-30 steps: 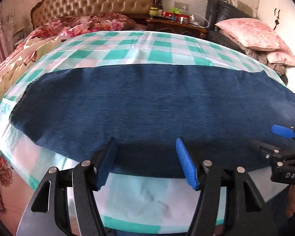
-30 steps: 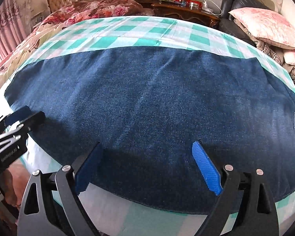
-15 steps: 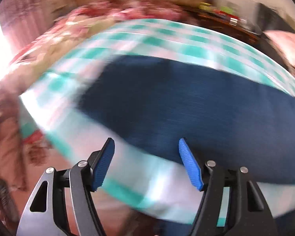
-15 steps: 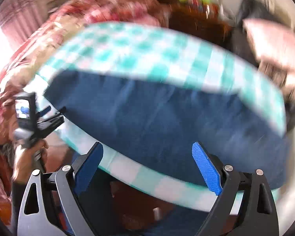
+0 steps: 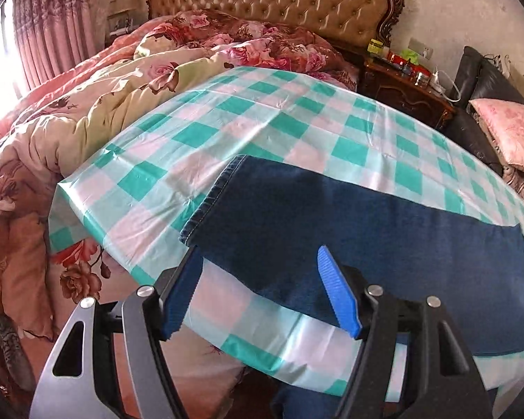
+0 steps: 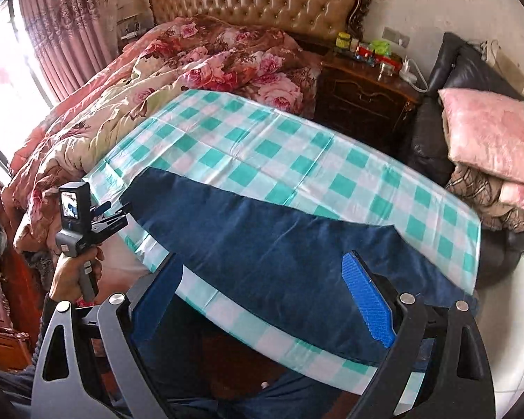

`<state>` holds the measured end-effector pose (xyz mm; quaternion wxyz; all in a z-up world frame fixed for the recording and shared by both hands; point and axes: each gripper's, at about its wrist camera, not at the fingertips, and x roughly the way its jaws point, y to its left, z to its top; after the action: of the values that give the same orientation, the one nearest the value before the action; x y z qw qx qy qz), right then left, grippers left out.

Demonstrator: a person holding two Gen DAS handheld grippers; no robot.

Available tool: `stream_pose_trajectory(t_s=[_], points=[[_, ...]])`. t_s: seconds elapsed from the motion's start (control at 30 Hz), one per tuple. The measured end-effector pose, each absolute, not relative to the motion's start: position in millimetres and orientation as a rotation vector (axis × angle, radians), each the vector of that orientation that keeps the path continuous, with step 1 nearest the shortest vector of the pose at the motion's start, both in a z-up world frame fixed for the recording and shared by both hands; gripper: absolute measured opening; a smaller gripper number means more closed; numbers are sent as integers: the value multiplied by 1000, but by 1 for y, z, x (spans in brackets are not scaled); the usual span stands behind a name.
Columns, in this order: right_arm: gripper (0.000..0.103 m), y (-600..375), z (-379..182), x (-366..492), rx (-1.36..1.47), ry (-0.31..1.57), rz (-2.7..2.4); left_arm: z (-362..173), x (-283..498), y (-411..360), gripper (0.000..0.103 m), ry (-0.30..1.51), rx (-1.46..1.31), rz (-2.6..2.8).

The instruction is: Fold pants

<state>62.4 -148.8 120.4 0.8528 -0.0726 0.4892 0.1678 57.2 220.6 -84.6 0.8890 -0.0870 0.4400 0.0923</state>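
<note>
So the pants (image 5: 349,244) lie flat on the table (image 5: 262,115), a long dark blue strip that runs from the middle left of the left wrist picture to its right edge. They look folded one time the long way, leg on leg, but I cannot be sure of that. They still look very long, so I think the short folds are left to do: bring one end over to the other, maybe more than once. The left tool (image 5: 262,293) is at the bottom of its picture, wide, with nothing in it, and its jaws have just been opening a bit more. Its left finger sits just by the hem corner of the pants. The right tool (image 6: 265,303) is at the bottom of its own picture, wide too, holding nothing, up above the near side of the pants. In the right wrict picture, at the middle left, a hand (image 6: 73,272) holds the left tool by the hem end. The near edge of the pants lies close to the near edge of the table, so a pull that way could drag them off. The far half of the check cloth is bare, so there is room to fold there. A bed (image 6: 178,70) with a flower quilt is at the upper left, and a pink pillow (image 6: 489,136) at the right.
</note>
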Motion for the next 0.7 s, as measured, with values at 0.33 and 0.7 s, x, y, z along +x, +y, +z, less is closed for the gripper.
stream_pose_trajectory(t_s=[0.33, 0.7], points=[[89, -129, 123, 80, -147, 1018, 422, -70, 50, 220, 74, 907, -159, 185], [89, -132, 121, 92, -126, 1042, 420, -113, 61, 147, 60, 1012, -154, -125]])
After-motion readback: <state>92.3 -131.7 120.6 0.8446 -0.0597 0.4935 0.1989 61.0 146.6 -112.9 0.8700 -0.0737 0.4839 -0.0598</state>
